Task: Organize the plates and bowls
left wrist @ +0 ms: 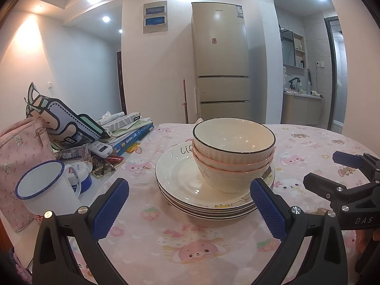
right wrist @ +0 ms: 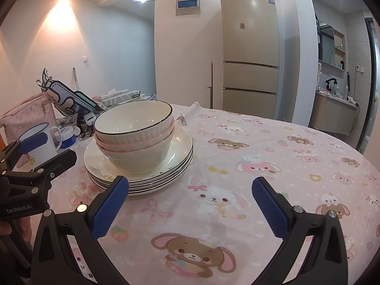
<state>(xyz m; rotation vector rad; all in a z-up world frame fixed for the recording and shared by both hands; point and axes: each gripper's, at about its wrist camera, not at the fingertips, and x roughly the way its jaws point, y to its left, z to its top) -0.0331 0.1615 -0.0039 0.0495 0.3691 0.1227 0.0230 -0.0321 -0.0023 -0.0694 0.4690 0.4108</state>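
Our left gripper (left wrist: 190, 201) and right gripper (right wrist: 190, 201) hold fingers spread, empty. Nested bowls (left wrist: 234, 153) sit on stacked plates (left wrist: 180, 178) mid-table (right wrist: 261, 166): glazed, slippery, breakable, probably heavy; we'd pinch rims.

Table (right wrist: 273, 142) in pink cartoon cloth, plate stack (right wrist: 180, 159), mug (left wrist: 47, 190)

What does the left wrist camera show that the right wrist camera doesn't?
Only the left wrist view shows the "Lif" lettering on the top plate and the remote control. Only the right wrist view shows the large brown bunny print on the tablecloth near the camera. Both show the stacked bowls on the plates, the enamel mug and the fridge.
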